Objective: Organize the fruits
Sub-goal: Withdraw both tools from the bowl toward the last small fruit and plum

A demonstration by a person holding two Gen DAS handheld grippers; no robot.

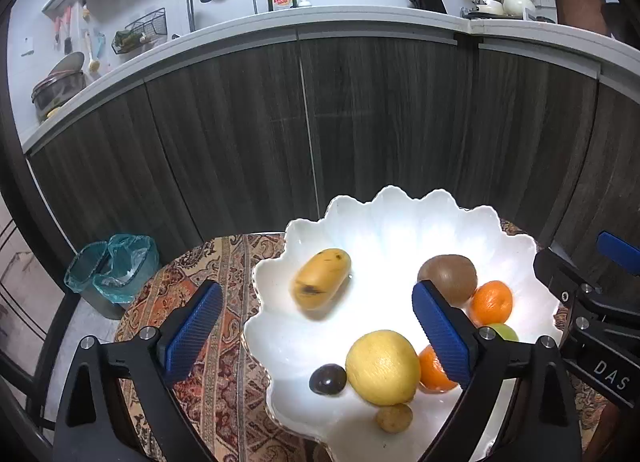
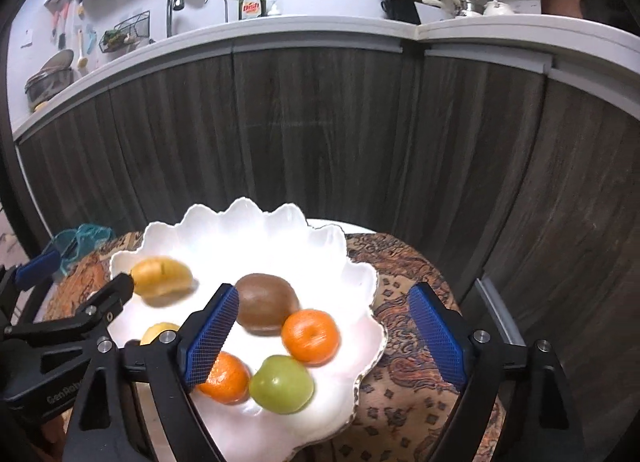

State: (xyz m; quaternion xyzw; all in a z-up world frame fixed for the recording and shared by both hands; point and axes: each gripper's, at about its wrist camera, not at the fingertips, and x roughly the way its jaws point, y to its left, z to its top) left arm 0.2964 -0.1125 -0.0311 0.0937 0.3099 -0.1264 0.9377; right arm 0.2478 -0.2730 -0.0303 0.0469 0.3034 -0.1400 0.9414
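A white scalloped porcelain bowl (image 1: 400, 213) sits on the round table with the paisley-patterned cloth (image 1: 224, 282), holding a speckled yellow mango (image 1: 322, 278), a fuzzy brown kiwi (image 2: 266, 304), two glossy orange tangerines (image 2: 311, 336), a smooth green apple (image 2: 281, 384), a large dimpled yellow lemon (image 1: 382, 366), a dark round plum (image 1: 327, 379) and a small tan fruit (image 1: 394, 417). Both the left hand-held gripper (image 1: 318, 336) and the right hand-held gripper (image 2: 324, 336) hang over the bowl, jaws spread wide and grasping nothing.

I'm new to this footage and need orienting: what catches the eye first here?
A scalloped white bowl on a patterned tablecloth dominates, glowing brightly against the dark wood cabinets behind. Inside lie colourful fruits: a yellow mango at left, a kiwi mid-bowl, a big lemon nearer the camera.
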